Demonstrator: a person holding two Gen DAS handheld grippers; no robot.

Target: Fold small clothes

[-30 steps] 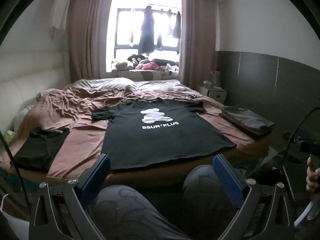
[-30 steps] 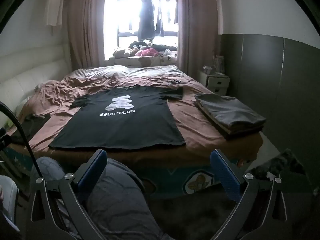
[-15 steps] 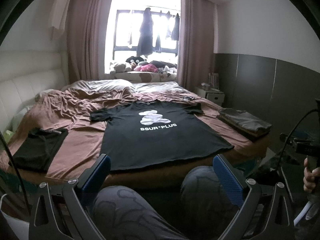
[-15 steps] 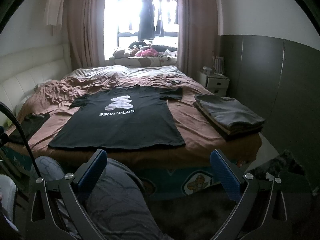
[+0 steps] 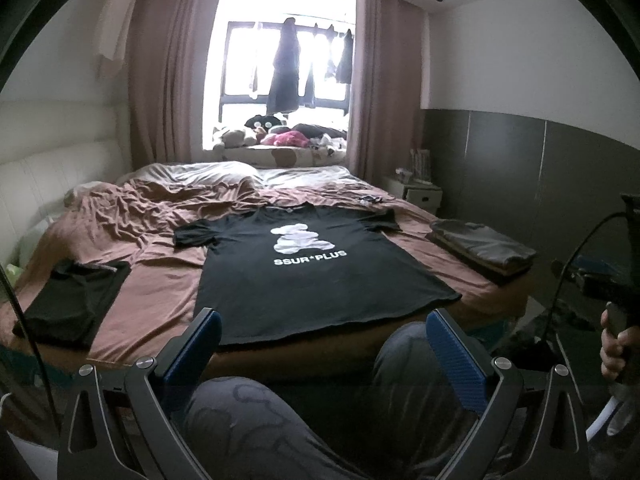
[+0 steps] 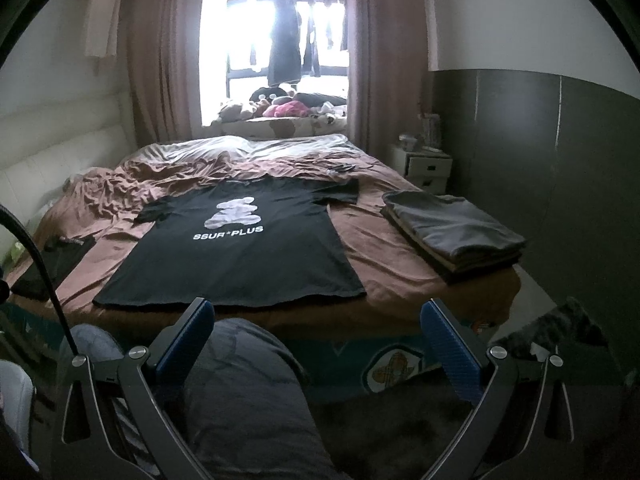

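Observation:
A black T-shirt (image 5: 308,280) (image 6: 248,252) with a white bear print and "SSUR*PLUS" lies spread flat, front up, on the brown bed (image 5: 160,292) (image 6: 392,256), hem toward me. My left gripper (image 5: 324,344) is open, held back from the bed's near edge above a person's knees (image 5: 256,420), with nothing between its blue pads. My right gripper (image 6: 316,332) is likewise open and empty, low in front of the bed over a knee (image 6: 248,368). Neither gripper touches the shirt.
A dark garment (image 5: 72,300) lies folded at the bed's left edge. A stack of folded grey clothes (image 5: 484,248) (image 6: 452,232) sits at the right edge. A white nightstand (image 6: 426,168) stands against the grey wall. Rumpled bedding and pillows fill the far half. A hand (image 5: 616,344) holds the other gripper's handle.
Both cameras have shifted slightly; the shirt sits a little higher in the left view. The shirt and clothes piles have not moved, and both grippers stay open.

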